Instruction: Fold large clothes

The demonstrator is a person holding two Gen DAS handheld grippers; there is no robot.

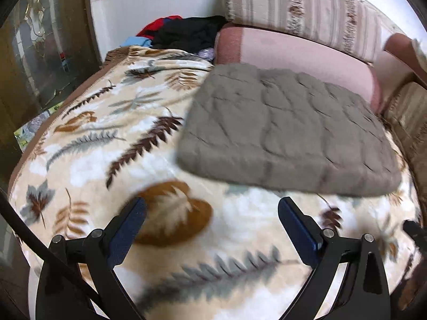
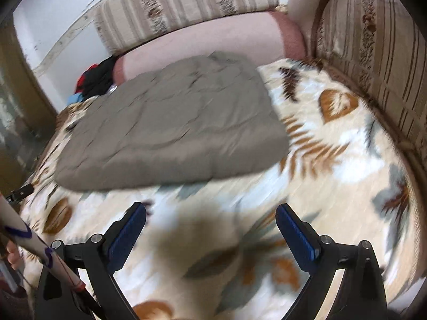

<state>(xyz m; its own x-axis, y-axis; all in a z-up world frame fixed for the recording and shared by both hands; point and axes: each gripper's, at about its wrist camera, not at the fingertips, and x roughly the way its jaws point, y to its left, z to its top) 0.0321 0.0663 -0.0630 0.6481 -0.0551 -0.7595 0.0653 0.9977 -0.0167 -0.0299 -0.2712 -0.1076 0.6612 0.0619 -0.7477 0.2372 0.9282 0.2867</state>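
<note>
Sofa-bed corner, seat covered by a leaf-print fleece blanket [image 1: 112, 138], striped back cushions [image 1: 307, 8] behind. Grey quilted garment [image 1: 288, 133] lies folded into a thick rectangular pad toward the bed's back edge, its far side touching a pink bolster [image 1: 293, 56]; it looks already folded. Padded, soft, bulky but likely light, and will sag if lifted by one point; best pinched at the two near corners or along the near edge. Left gripper [image 1: 212, 229] hovers over bare blanket near the front edge, jaws spread, empty. Right gripper [image 2: 210, 232] likewise, jaws released, nothing held. Unfolded clothes pile [image 1: 186, 34] sits at the far left corner. Motion blur throughout.
</note>
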